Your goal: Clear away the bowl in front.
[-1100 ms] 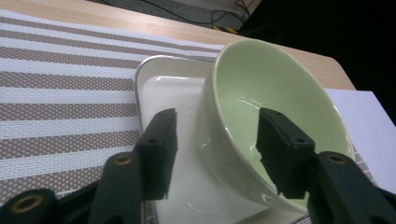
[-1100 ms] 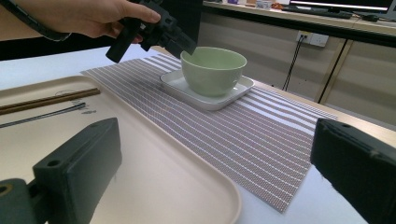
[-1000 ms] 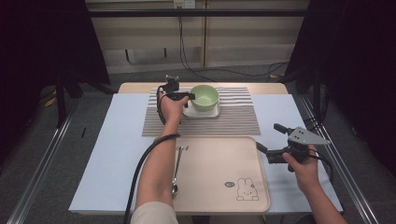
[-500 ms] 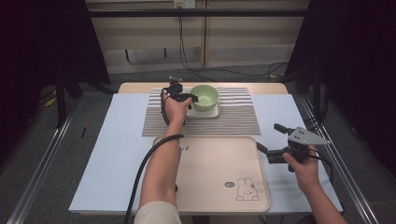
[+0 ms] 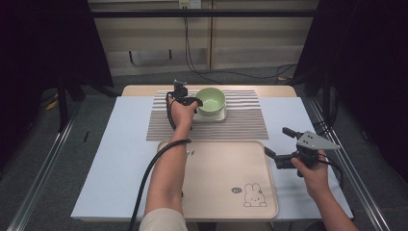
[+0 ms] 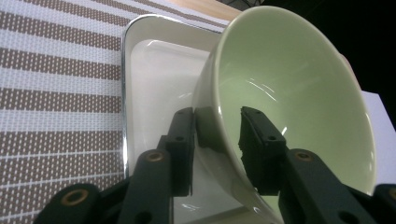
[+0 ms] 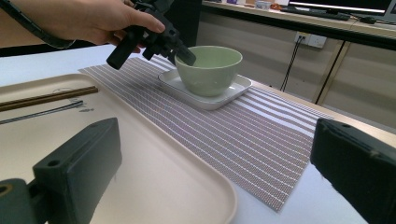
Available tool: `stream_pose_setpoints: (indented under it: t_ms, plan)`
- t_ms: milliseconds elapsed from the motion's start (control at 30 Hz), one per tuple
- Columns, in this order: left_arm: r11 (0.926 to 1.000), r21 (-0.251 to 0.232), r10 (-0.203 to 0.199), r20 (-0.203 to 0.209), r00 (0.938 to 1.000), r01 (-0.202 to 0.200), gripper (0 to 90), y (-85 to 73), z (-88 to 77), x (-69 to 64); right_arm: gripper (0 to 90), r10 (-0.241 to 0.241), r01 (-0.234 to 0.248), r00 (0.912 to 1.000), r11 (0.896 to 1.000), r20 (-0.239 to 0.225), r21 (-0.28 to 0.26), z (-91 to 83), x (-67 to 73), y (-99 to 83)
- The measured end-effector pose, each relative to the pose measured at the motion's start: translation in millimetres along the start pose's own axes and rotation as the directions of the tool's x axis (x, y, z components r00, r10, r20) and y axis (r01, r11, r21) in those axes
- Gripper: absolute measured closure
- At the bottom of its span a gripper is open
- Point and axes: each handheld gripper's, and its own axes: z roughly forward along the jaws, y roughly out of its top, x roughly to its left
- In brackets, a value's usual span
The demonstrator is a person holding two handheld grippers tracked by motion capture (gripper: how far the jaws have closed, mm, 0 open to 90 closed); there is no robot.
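Left gripper (image 6: 218, 135) of mine has just been closing astride the round green bowl's (image 6: 299, 93) near rim; I should squeeze firmly, then lift straight.

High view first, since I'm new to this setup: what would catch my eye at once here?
The pale green bowl on a white dish, far on the striped mat. The left gripper straddles its rim, one jaw inside and one outside; the jaws have just been closing. Nearer, the right gripper waits open beside the beige tray.
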Motion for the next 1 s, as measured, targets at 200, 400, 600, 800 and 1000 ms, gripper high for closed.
stream_pose_setpoints:
  t_ms: [200,400,600,800,1000]
  plan:
    - [0.9999,-0.008,-0.015,-0.020,0.9997,0.015,76.2,-2.9,2.1,1.8,1.8,-0.008,0.008,1.0000,1.000,0.002,0.002,-0.3,-0.2,0.1]
    - [0.9994,-0.002,-0.034,-0.027,0.9991,0.034,83.1,-3.0,1.7,6.6,1.8,-0.009,0.009,1.0000,1.000,0.004,0.001,-0.2,-0.2,0.1]
    - [0.9982,-0.005,-0.060,-0.013,0.9981,0.060,82.7,-1.6,-2.0,8.8,1.8,-0.006,0.006,1.0000,1.000,0.002,0.001,0.0,-0.4,0.2]
    - [0.9981,-0.010,-0.061,0.015,0.9980,0.061,82.9,6.5,-16.1,5.5,1.8,-0.010,0.010,0.9999,1.000,0.003,0.003,-0.1,-1.0,0.3]
    - [0.9991,0.021,-0.036,0.019,0.9992,0.036,82.7,11.8,-33.0,3.7,1.8,-0.006,0.006,1.0000,1.000,0.001,0.000,-0.6,-0.7,0.6]
